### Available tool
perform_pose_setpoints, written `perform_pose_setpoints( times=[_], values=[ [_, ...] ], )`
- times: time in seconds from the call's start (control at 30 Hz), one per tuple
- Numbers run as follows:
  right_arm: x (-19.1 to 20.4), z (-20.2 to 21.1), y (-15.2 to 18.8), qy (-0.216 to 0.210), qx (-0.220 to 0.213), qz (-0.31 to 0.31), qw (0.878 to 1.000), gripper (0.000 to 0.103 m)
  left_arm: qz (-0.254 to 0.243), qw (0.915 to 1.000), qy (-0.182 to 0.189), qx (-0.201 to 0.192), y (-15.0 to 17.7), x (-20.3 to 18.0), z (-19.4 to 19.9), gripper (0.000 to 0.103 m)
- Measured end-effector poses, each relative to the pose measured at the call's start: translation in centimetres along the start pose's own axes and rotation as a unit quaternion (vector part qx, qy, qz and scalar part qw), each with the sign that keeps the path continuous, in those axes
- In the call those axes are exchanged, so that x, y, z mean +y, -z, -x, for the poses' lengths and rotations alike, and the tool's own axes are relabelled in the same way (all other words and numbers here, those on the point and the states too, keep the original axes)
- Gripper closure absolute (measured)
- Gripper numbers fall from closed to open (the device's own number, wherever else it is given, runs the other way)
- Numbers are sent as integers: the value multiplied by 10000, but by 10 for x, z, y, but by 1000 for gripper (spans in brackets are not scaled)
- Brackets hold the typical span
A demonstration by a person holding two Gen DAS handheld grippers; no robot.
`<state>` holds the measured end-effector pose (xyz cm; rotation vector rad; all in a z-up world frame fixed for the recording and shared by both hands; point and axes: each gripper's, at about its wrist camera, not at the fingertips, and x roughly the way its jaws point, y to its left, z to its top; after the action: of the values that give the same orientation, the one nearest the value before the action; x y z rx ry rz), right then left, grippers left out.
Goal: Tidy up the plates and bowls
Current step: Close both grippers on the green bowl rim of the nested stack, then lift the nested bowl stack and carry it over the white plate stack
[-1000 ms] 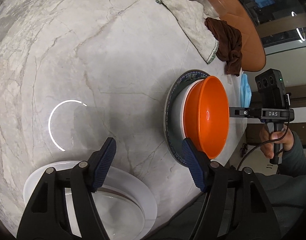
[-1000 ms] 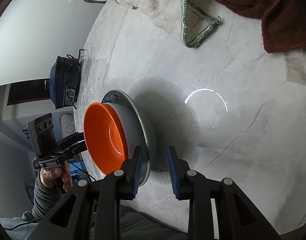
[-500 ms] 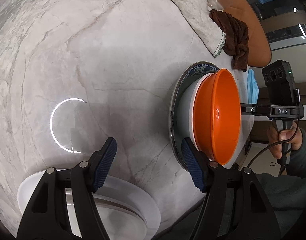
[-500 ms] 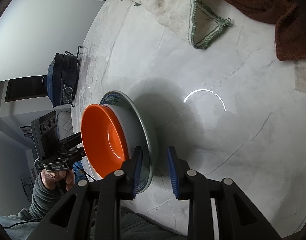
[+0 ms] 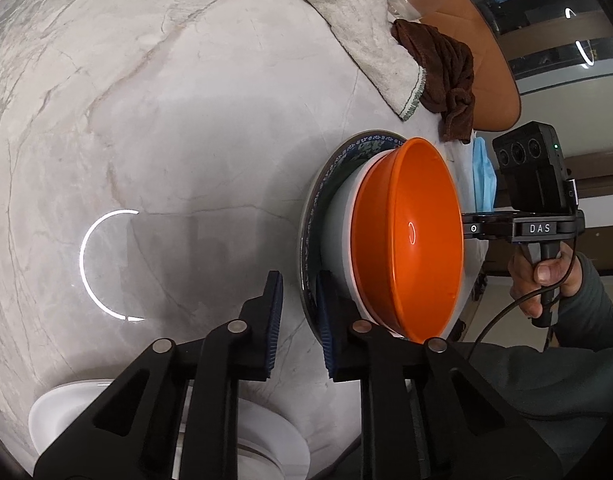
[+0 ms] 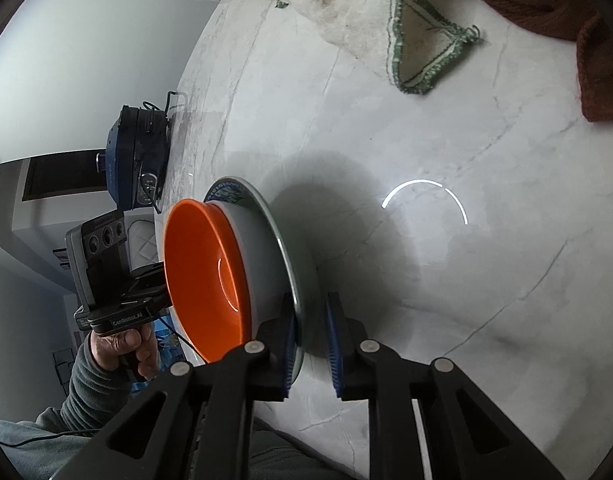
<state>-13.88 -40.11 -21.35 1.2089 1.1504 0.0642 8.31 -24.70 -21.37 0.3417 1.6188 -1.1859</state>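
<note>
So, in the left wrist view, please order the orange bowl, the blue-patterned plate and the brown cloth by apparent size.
1. blue-patterned plate: its rim reaches past the bowl, though it is mostly hidden.
2. orange bowl: nearly as wide as the plate.
3. brown cloth: clearly the smallest, but crumpled and farther from the camera, so its true size is unsure.
</note>
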Motion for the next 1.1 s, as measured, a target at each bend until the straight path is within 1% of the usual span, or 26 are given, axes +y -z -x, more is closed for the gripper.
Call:
perform_pose_setpoints(
  times=[0.03,0.1,0.3,0.7,0.93,1.1],
  values=[
    [0,0,0,-42,-1,-7,10000,89,7,10000,30,-1,-1,-1,0,93],
    [0,-1,0,-72,21,-21,10000,89,5,10000,66,-29,-2,-3,0,97],
    [-2,-1,4,-175,0,-102,9998,89,72,9999,136,-47,-3,-3,-2,98],
    [4,2,0,-151,24,-57,9999,89,232,9996,129,-121,1,-2,8,99],
    [19,4,-4,-179,109,102,9997,89,349,9989,93,-298,8,-1,31,99],
    [40,-1,-11,-188,244,314,9990,89,529,9975,18,-477,22,4,55,99]
  ],
)
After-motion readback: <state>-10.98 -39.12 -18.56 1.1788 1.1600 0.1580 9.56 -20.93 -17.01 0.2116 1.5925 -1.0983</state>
